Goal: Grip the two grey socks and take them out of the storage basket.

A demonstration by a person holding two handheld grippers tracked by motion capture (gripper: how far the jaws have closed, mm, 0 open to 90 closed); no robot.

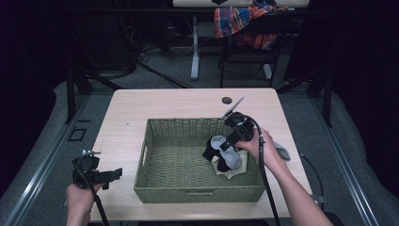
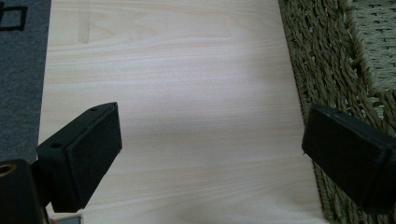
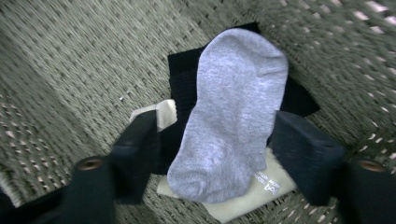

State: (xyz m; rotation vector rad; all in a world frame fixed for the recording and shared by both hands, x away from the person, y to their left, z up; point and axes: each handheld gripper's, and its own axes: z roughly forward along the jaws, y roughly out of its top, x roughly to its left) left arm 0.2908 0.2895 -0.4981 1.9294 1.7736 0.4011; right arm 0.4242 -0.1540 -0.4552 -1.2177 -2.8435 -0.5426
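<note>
Right gripper view: a grey sock point(image 3: 231, 116) is seen between the right gripper's point(image 3: 215, 149) spread jaws, over a black sock point(image 3: 184, 79) at 11 o'clock; withdrawal should be straight up. The left gripper's point(image 2: 210, 154) jaws are held wide.

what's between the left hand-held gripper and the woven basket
Bare light wooden tabletop lies between the left hand-held gripper and the olive woven basket, as the left gripper view shows.

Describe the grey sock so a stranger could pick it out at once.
Find the woven basket in the middle of the wooden table. In its right part, below the right gripper, lies a small pile of socks. The grey sock is the top one, light grey over a black sock and a cream one.
</note>
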